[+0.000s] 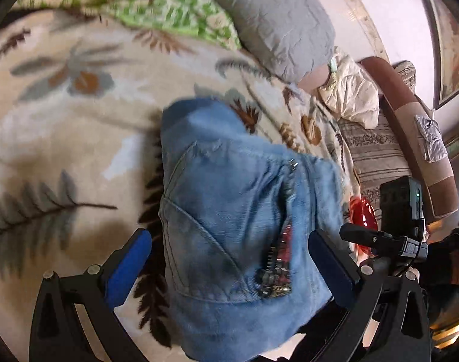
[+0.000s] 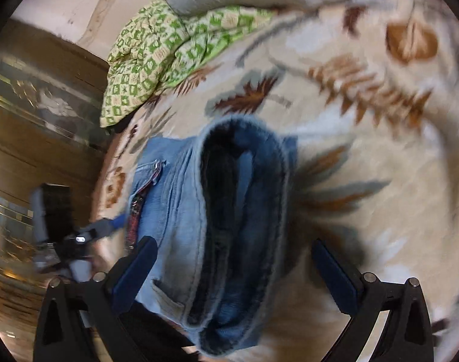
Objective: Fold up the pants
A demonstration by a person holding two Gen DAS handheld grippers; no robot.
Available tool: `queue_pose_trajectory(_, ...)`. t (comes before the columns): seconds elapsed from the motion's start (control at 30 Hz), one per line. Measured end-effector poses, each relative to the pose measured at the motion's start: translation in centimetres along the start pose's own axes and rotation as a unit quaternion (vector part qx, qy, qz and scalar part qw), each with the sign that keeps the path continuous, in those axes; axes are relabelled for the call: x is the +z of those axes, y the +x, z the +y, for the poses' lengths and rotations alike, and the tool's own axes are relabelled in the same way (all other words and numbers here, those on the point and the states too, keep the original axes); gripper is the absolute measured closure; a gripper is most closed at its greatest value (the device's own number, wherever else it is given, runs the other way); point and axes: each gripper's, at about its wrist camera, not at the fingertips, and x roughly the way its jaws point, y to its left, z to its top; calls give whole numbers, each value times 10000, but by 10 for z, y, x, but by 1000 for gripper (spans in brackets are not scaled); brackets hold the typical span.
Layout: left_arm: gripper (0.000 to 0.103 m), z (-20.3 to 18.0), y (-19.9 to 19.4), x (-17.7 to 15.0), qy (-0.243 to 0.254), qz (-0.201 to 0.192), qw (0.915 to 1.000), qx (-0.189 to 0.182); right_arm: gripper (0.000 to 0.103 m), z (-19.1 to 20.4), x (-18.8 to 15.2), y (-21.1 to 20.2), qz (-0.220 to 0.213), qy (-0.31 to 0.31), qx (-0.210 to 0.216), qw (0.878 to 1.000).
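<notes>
One pair of folded jeans (image 1: 229,226) on bed blanket (image 1: 78,138), long axis 12-to-6. Two tools: left tool (image 1: 229,259) wide, right tool (image 2: 234,268) wide, neither gripping.

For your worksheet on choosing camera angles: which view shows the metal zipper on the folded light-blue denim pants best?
The left wrist view. There the metal zipper runs down the middle of the folded light-blue denim pants, its teeth visible. The right wrist view catches the zipper only small and blurred at the pants' left edge.
</notes>
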Motion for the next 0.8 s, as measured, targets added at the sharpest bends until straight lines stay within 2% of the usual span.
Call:
queue_pose_trajectory(0.13,0,7,27,-8,-56,349,9994,-7,0,-12,-4,31,416,292,170,9986)
queue_pose_trajectory(0.23,0,0,29,-13,142,192,9996,117,0,-19,-11,35,132,403,309,9986)
queue_pose_trajectory(0.47,0,-4,34,-6,29,297,9994,200,0,-9,-13,36,137,263,312,9991)
queue_pose_trajectory(0.53,0,-4,35,-4,15,313,9993,200,4,0,-16,38,185,51,408,9990)
queue_pose_trajectory(0.57,2,-5,34,-5,45,315,9993,174,5,8,-18,41,227,-139,286,9992)
queue_pose_trajectory(0.6,19,-10,33,-7,136,308,9994,113,7,19,-21,43,251,-508,46,9984)
queue_pose_trajectory(0.63,24,-15,32,-11,267,260,9990,263,14,28,-25,44,225,-787,-104,9966)
queue_pose_trajectory(0.7,44,-25,28,-17,562,169,9973,441,24,34,-29,44,147,-988,-305,9945)
queue_pose_trajectory(0.73,45,-26,27,-18,567,145,9971,491,32,34,-30,43,65,-1023,-336,9942)
queue_pose_trajectory(0.8,50,-30,27,-18,575,112,9964,621,38,32,-30,41,-39,-976,-285,9948)
